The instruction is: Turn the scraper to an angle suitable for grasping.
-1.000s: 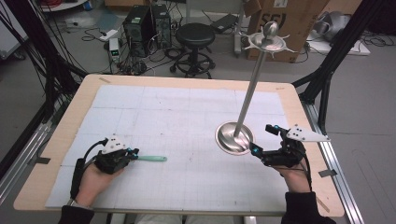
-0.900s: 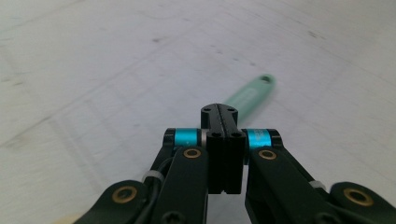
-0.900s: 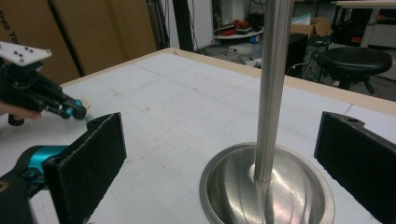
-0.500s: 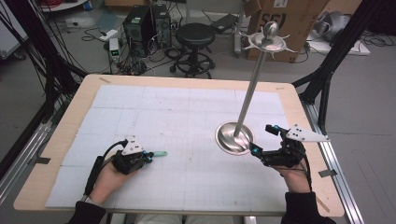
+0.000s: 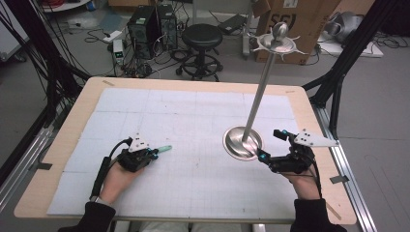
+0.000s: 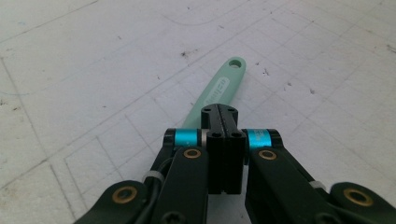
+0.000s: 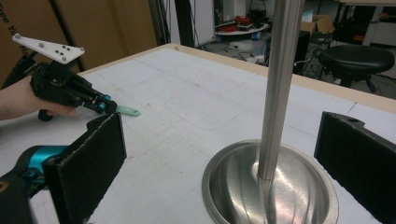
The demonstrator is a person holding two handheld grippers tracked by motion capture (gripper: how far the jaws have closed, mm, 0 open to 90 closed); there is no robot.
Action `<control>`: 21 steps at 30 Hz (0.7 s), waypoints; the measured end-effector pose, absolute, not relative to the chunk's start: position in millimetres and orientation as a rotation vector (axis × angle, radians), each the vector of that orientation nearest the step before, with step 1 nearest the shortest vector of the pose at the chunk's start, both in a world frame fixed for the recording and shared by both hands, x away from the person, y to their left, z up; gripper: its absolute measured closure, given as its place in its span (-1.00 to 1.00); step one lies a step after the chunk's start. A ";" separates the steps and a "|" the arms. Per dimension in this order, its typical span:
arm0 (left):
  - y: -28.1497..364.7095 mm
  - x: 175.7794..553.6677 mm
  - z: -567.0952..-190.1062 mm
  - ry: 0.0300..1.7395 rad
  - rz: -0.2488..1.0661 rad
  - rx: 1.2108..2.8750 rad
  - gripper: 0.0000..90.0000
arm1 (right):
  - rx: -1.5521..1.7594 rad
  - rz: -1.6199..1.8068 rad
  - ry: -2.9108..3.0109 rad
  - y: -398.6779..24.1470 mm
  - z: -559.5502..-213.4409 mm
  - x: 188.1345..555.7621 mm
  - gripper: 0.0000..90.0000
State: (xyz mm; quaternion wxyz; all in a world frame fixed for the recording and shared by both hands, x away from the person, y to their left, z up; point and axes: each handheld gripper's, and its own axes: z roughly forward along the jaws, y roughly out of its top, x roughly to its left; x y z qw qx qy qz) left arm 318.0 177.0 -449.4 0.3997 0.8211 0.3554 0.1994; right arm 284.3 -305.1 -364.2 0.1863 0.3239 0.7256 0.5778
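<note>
Two grippers at work: left gripper point(image 5: 153, 153) carries a mint-green handled tool point(image 5: 164, 148); right gripper point(image 5: 270, 149) waits at the metal stand point(image 5: 243, 142).
High view, step: tool held low over the white mat point(image 5: 193, 116), well left of the stand's base.
Left gripper view: jaws clamped tight on the tool point(image 6: 219, 91), its holed end pointing away.
Right gripper view: jaws wide either side of the stand's pole point(image 7: 278, 88), not touching.
Next move, likely: bring the tool across to the stand.
Change: left hand has come rightward, toward the table's middle; right unmoved.

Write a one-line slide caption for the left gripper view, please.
The left gripper, jaws shut on a mint-green handle, holds it low over the white gridded table mat.
</note>
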 end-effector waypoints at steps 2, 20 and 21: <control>182.9 316.1 -444.1 0.889 0.501 2.049 1.00 | 0.908 1.631 2.041 -305.9 -364.0 284.6 -0.98; 253.2 298.2 -396.6 0.644 0.403 1.885 -0.40 | 0.939 1.646 2.021 -310.5 -363.7 285.1 -0.98; 253.5 299.4 -394.9 0.630 0.393 1.893 -0.49 | 0.935 1.644 2.022 -310.3 -364.0 285.7 -0.98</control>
